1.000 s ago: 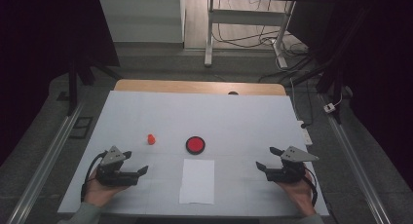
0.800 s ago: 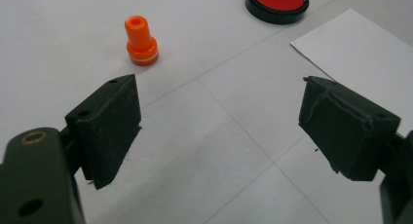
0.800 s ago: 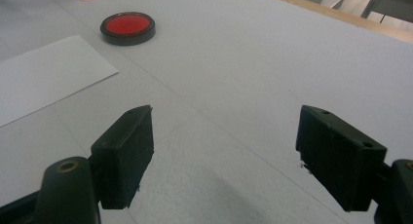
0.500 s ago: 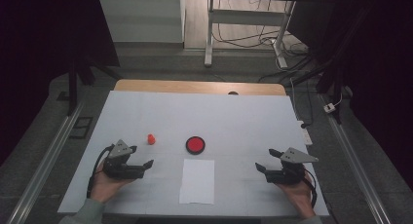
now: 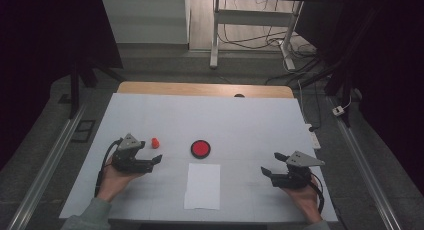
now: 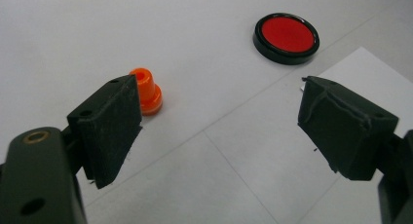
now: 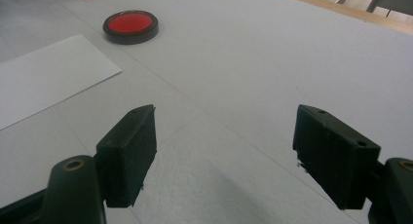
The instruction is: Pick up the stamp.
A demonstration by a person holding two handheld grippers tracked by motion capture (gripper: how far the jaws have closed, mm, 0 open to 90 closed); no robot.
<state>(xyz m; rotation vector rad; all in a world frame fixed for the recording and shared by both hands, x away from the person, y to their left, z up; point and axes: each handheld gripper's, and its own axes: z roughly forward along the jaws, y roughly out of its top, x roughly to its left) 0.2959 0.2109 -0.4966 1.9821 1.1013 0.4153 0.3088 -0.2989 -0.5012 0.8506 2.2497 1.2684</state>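
1. Since a second ago my left gripper (image 5: 150, 152) has travelled forward and inward across the table, from the near left edge to a spot just beside the small orange piece (image 5: 155, 142); my right gripper (image 5: 273, 163) has hardly shifted.
2. My left fingers (image 6: 109, 126) stand wide apart and hold nothing. In the left gripper view the orange piece (image 6: 147, 91) sits just beyond one finger pad, partly hidden behind it, upright on the table, with bare table between the two pads.
3. My right fingers (image 7: 129, 151) are also spread wide with nothing between them, hovering over bare white table.
4. My left hand (image 5: 115, 177) comes in from the near edge, palm wrapped under the gripper, which points toward the middle of the table and slightly right. Its grey three-cornered plate faces up.
5. My right hand (image 5: 302, 197) holds its gripper low near the right front of the table, pointing left toward the centre.
6. Beyond the left fingers, the round red disc with a black rim (image 5: 200, 149) lies flat, apart from the orange piece and to its right. A white sheet of paper (image 5: 202, 185) lies just nearer to me than the disc, between my two grippers.
7. The table (image 5: 225, 115) is covered in white, with a wooden strip showing along the far edge.
8. Past it the room is dim: grey floor, metal legs of a stand and loose cables.
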